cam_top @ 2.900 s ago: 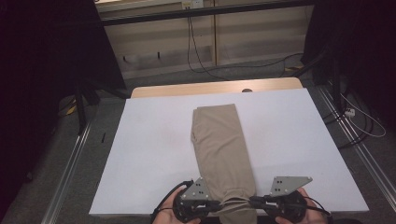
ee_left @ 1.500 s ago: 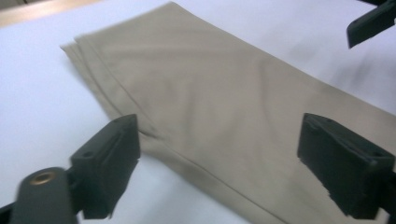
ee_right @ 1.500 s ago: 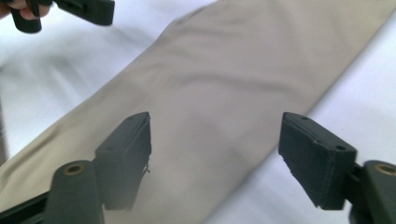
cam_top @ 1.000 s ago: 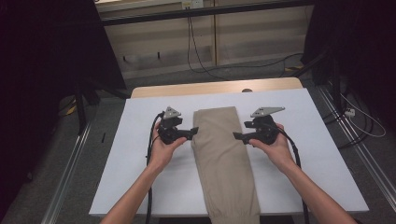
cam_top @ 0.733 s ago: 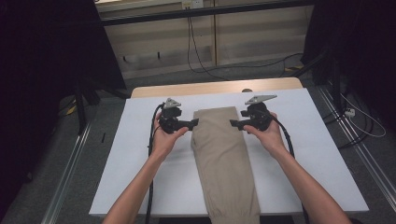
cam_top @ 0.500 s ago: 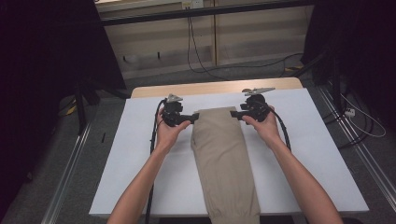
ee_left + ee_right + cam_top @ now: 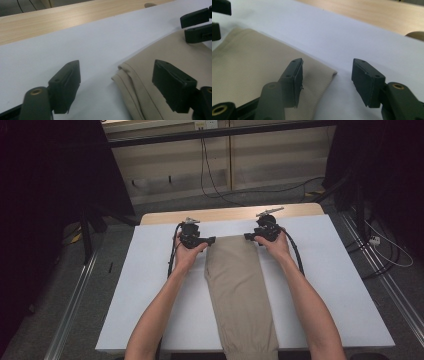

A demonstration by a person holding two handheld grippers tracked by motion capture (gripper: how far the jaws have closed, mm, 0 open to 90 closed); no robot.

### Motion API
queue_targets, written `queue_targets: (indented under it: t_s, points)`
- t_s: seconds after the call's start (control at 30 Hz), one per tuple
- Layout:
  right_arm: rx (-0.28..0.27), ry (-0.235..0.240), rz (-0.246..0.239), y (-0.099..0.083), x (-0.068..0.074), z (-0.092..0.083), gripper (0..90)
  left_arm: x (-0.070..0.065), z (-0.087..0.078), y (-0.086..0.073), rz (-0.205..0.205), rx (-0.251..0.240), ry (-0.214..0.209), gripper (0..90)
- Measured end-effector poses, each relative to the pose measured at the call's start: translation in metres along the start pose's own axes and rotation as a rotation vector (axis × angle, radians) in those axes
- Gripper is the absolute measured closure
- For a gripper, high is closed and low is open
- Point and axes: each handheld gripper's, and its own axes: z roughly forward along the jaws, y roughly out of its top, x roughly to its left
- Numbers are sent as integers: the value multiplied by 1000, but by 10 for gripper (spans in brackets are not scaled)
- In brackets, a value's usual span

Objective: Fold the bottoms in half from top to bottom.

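Claws: left [image 7: 212, 240] & right [image 7: 247, 237] both open, jaws just closing some, astride far corners of trousers [image 7: 240, 290]; nothing gripped.

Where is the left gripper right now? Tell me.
In the high view, the left gripper is at the far left corner of the folded beige trousers, jaws open around that corner, on the white sheet.

The near end of the folded beige fabric trousers [image 7: 242, 295] is running off the high view's bottom edge.
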Motion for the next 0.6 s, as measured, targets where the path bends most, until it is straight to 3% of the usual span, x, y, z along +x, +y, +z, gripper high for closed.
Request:
queue_targets:
  t_s: [0.07, 0.23, 0.37, 0.47, 0.53, 0.6]
  points:
    - [7, -5, -4, 0, 1, 5, 428, 1, 4, -1, 8, 18, 16, 274]
    - [-9, 0, 13, -1, 0, 8, 426, 3, 8, -1, 4, 48, 7, 308]
    - [12, -37, -51, 0, 5, 9, 501, -1, 16, -2, 16, 57, -1, 322]
    - [17, -10, -64, 0, 7, 9, 610, -6, 19, -3, 18, 57, 6, 337]
    - [13, -17, -58, -1, 8, 9, 617, -7, 19, -2, 18, 65, 35, 353]
    - [10, -21, -51, -1, 8, 9, 635, -7, 19, -1, 35, 83, 33, 418]
